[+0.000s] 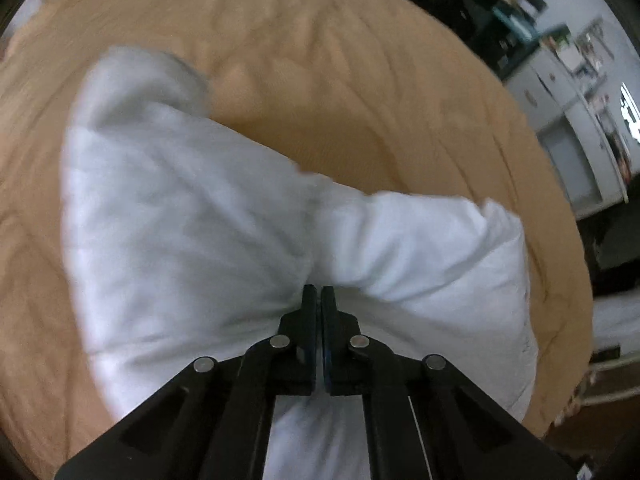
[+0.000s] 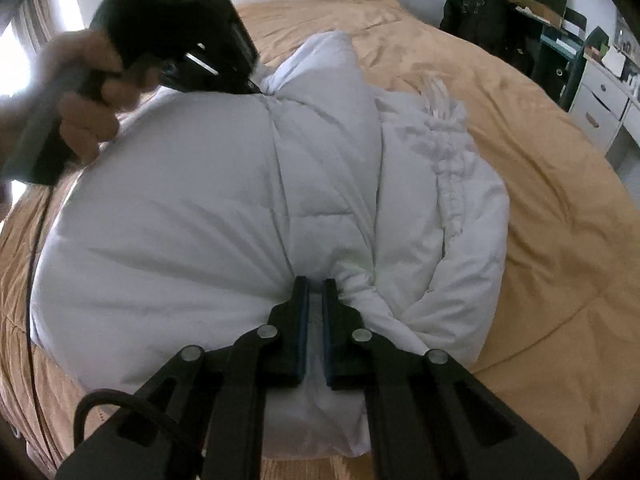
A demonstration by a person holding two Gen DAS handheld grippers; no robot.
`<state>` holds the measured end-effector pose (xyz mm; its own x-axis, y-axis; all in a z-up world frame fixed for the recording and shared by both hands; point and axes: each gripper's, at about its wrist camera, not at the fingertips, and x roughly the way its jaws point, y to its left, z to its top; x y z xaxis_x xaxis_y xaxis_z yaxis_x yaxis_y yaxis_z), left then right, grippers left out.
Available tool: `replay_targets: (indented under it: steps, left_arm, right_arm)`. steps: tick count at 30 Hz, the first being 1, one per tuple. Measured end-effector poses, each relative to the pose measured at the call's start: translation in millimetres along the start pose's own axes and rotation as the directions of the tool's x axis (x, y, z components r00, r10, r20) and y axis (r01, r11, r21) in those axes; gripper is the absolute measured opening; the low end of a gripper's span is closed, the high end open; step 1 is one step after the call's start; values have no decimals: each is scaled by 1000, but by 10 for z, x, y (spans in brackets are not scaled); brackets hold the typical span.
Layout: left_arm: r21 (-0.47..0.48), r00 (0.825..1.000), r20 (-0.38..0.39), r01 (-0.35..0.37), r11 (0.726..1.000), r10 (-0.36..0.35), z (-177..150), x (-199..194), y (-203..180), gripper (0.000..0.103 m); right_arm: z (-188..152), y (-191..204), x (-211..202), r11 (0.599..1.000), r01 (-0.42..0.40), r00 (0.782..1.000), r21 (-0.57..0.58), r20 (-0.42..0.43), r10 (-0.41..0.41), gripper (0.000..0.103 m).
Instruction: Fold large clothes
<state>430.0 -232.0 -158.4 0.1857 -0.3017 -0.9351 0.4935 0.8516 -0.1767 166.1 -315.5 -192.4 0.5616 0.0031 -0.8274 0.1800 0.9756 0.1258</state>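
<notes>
A white puffy quilted jacket (image 2: 224,216) lies bunched on a tan bedspread (image 2: 540,208); it also shows in the left wrist view (image 1: 192,216). My left gripper (image 1: 319,292) is shut on a fold of the white jacket, which is pulled up around its tips. My right gripper (image 2: 315,284) is shut on the jacket's near edge, with white cloth pinched between the blue pads. In the right wrist view the left gripper (image 2: 256,88) bites the jacket's far edge, held by a hand. A white fur trim (image 2: 436,96) lies at the right.
The tan bedspread (image 1: 360,80) covers a large bed. White drawers (image 2: 604,108), a dark desk and a black bag (image 2: 476,8) stand beyond the bed's right side. A black cable (image 2: 34,264) hangs at the left.
</notes>
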Motion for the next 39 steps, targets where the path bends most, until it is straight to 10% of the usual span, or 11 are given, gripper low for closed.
replay_targets:
  steps: [7,18,22,27,39]
  left_arm:
    - [-65,989,127,-65,996,73,-807,-864,477,3]
    - [-212,997,-41,-75,974,68,-2287,-147,573,0]
    - [-317,994,75,-51,947,79,-2405,-604,709,0]
    - [-167,956,292,53,985,-1,-2345,-1286,219,0]
    - [-37,968,248,-33,999,41,-2346,-637,-328,0]
  right_arm:
    - [83,-11,-119,999,-27,1000,34,-11,28,5]
    - [41,-174,97,996,-44,998,73,-43,47,5]
    - [71,-209,95,995,-56,997,79,-57,60,5]
    - [117,-244,47,994,-75,994,82,-71,81,6]
    - [1414,-177,-120,971,-234,971,54,-25,236,12]
